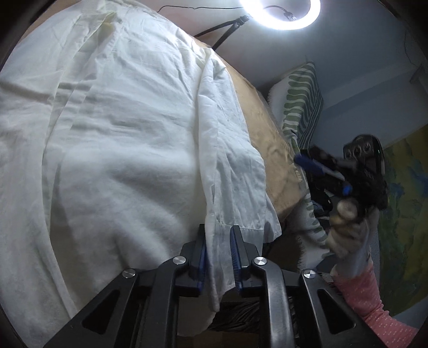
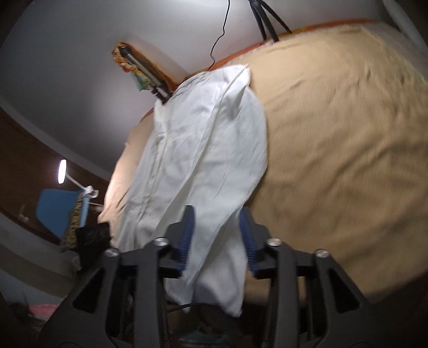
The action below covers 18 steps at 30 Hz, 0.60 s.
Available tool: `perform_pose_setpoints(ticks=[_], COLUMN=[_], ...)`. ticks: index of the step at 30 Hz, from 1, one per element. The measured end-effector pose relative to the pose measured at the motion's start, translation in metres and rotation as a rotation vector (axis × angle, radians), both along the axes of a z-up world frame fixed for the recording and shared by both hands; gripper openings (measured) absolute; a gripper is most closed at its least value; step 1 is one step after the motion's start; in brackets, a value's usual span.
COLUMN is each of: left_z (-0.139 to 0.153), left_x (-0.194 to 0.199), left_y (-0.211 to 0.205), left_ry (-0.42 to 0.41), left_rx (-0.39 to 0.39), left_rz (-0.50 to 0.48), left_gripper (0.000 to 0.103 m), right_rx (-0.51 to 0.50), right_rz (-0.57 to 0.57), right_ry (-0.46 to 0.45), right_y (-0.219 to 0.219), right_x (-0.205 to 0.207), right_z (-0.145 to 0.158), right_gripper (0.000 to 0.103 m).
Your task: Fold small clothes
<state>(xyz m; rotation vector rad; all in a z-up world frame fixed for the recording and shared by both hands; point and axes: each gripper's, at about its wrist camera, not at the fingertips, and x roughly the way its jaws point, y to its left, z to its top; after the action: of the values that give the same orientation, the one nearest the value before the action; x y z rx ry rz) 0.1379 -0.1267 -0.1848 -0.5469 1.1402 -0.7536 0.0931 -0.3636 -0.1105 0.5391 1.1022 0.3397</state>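
A white shirt lies spread on the tan bedsheet, its front placket showing in the right wrist view. One narrow end of it hangs over the bed's near edge. My left gripper has its jaws a little apart, and that hanging strip runs between the blue pads. My right gripper stands open, with the shirt's lower end showing in the gap between its fingers. Seen from the left wrist, the right gripper is blurred and off the bed's right side, held by a hand, with no cloth in it.
A green-striped pillow leans at the bed's right side. A ring light on a tripod stands behind the bed. A blue chair draped with cloth stands at the left. The tan sheet stretches bare beside the shirt.
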Motion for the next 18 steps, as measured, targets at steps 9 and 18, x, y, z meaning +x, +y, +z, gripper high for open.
perform_pose_setpoints(ticks=[9, 18], left_z=[0.003, 0.012], left_x=[0.002, -0.006], left_y=[-0.011, -0.011], left_ry=[0.015, -0.005], left_rx=[-0.025, -0.061], left_rz=[-0.01, -0.01], left_gripper=[0.01, 0.002], right_rx=[-0.018, -0.035], right_rz=[0.107, 0.095], right_ry=[0.134, 0.048], right_y=[0.054, 0.052], right_x=[-0.016, -0.014], right_z=[-0.052, -0.026], right_gripper=[0.035, 0.003])
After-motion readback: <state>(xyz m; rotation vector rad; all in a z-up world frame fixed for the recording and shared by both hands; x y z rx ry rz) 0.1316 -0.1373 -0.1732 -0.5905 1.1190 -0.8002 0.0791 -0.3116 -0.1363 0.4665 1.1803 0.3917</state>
